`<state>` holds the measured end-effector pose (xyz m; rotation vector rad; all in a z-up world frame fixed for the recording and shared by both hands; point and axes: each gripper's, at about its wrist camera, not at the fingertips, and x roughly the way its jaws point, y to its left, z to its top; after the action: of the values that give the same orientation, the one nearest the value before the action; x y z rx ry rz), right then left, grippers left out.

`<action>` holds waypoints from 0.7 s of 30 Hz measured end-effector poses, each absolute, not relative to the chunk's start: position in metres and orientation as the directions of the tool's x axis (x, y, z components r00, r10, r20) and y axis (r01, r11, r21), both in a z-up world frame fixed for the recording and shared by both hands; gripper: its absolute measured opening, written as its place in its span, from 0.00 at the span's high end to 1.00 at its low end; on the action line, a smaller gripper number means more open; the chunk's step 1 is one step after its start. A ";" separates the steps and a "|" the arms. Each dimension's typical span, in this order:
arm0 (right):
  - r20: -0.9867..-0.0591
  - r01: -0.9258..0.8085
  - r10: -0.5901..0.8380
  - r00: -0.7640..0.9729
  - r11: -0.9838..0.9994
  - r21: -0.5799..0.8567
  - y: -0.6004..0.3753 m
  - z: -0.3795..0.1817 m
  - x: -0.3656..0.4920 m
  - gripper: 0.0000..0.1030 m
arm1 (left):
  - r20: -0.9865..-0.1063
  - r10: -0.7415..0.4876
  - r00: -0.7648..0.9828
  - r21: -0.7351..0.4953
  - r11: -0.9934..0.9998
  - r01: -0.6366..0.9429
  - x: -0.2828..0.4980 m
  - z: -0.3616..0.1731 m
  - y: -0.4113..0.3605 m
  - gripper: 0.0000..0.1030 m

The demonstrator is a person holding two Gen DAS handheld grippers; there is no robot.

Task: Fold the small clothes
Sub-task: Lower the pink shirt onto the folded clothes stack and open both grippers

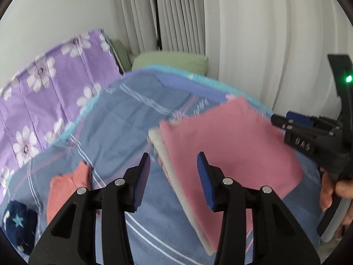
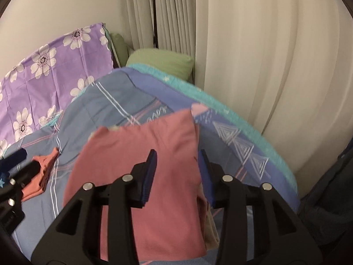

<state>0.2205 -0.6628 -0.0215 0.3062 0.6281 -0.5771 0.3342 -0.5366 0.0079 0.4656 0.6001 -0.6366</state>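
Home bedroom, bed with patterned quilt [image 2: 114,114], green pillow [image 2: 161,63], drawn curtains [image 2: 253,44]

Soft, even daylight comes through the pale curtain [image 1: 264,44] at twelve to two o'clock, bright enough that it washes out in the left wrist view, which looks cooler than the warmer, dimmer right wrist view. Both pictures bulge like a fishbowl, straight folds bow toward the rim and black corners close in all round, and shadows are faint, only a soft one under the pink cloth [image 1: 231,145]. Motion blur smears the bedspread [image 1: 123,114] edges and the cloth's outline, while a small green light [image 1: 348,78] glares at three o'clock.
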 end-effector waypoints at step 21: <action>-0.675 0.512 -0.413 0.611 0.857 -0.060 -0.600 -0.066 0.169 0.50 | -0.713 -0.378 0.591 0.195 0.702 0.685 0.283 -0.063 -0.501 0.42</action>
<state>0.1693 -0.5999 -0.0664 0.1443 0.7406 -0.5359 0.2832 -0.5007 -0.0627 0.4860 0.6939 -0.6473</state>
